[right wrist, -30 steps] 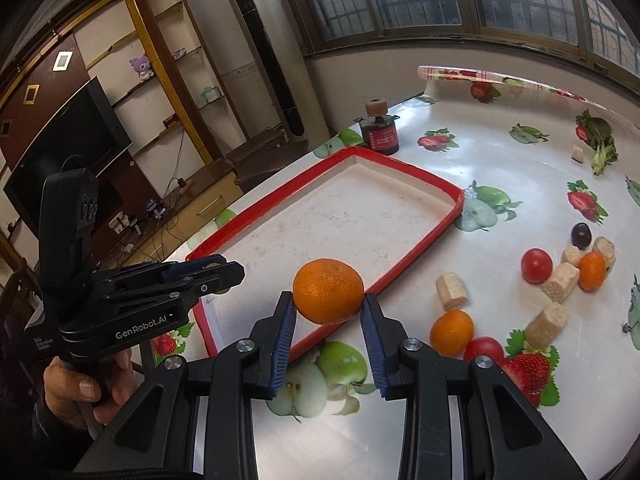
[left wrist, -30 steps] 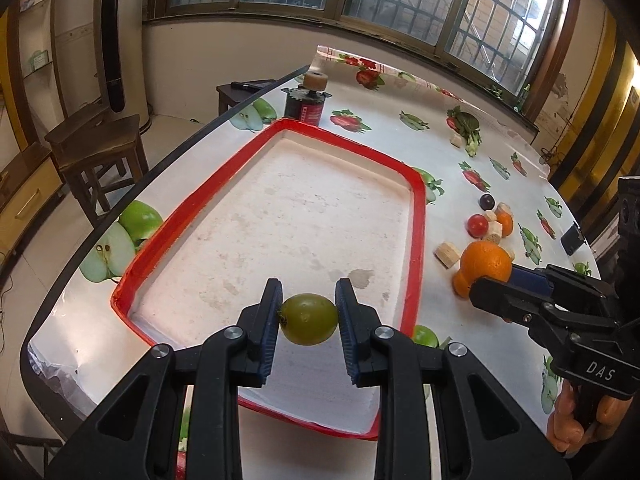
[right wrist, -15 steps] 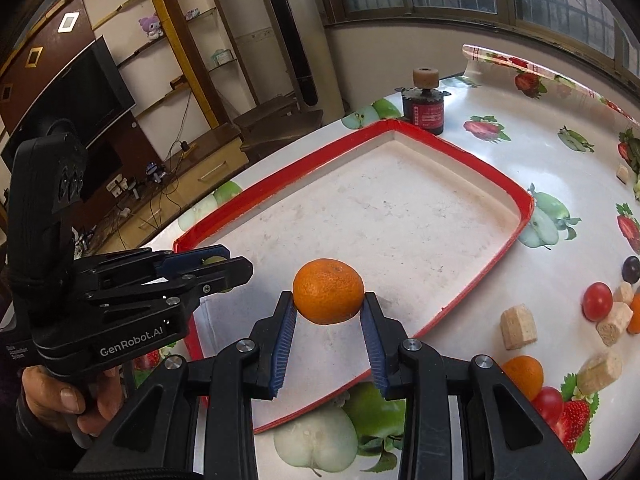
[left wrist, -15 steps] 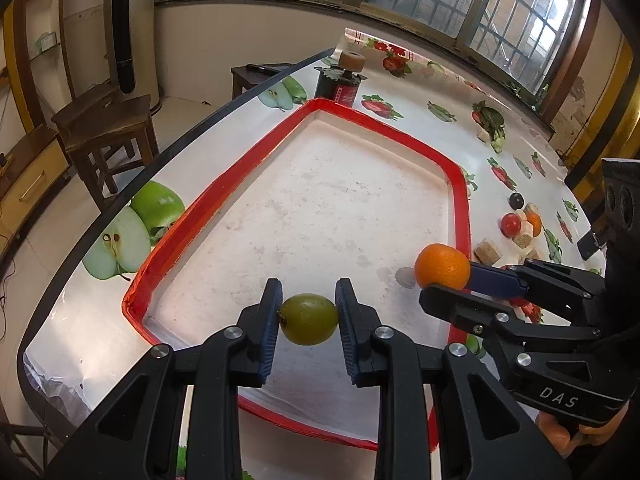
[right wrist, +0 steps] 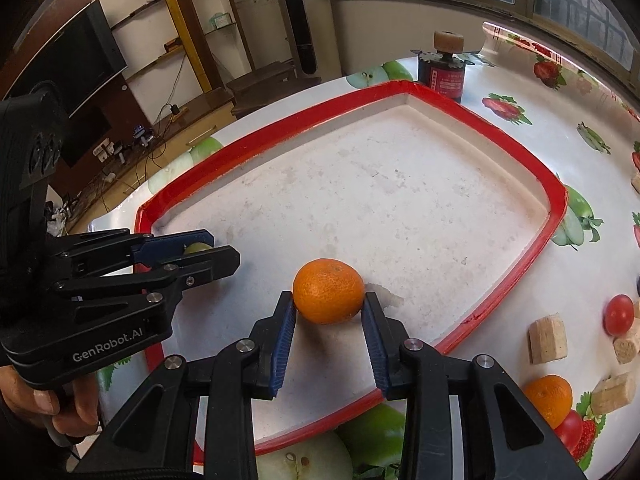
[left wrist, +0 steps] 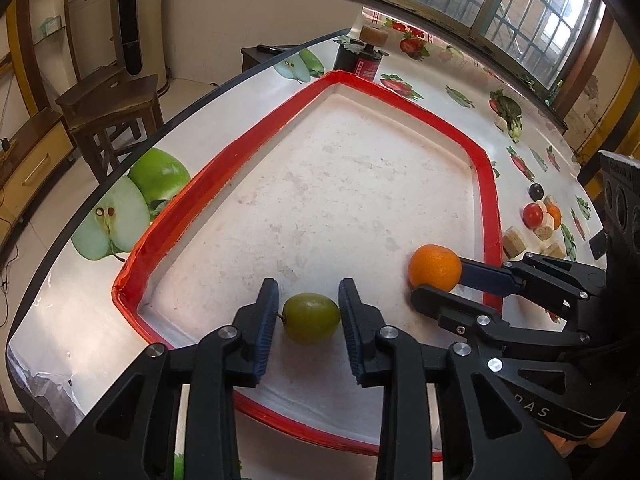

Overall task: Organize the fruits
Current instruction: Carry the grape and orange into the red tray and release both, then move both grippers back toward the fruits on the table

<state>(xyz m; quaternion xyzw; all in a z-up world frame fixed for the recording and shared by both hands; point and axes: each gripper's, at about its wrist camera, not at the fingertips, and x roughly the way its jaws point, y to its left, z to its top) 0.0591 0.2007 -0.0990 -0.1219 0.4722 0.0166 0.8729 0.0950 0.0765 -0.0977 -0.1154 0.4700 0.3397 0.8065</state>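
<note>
The left gripper [left wrist: 307, 318] is closed on a green grape [left wrist: 311, 318], pinched end to end between its blue pads, low over the near left part of the tray [left wrist: 160, 232]. Whether the grape touches the tray floor cannot be told. Just to its right the right gripper [right wrist: 329, 310] grips an orange [right wrist: 329, 291] by its sides over the near middle of the tray; the fruit's underside sits at or just above the floor, with a pale smear beside it. In the right wrist view the left gripper shows side-on at the left, a sliver of grape between its fingers and a hand [right wrist: 52, 404] around its handle.

The tray is a white rectangle with a red rim, bare beyond the two fruits. It lies on a table [right wrist: 560, 128] under a cloth printed with apples and strawberries.

Right of the tray, on the cloth, lie a second orange [right wrist: 548, 398], a cherry tomato [right wrist: 618, 314], several tan cork-like blocks [right wrist: 548, 340] and, farther off, a dark grape [left wrist: 536, 191]. None stands between the grippers and the tray.

Past the far corner of the tray stands a dark can [right wrist: 442, 76] with a cork-like disc on top. Beyond it are windows [left wrist: 532, 4], and left of the table a wooden stool [left wrist: 112, 108].
</note>
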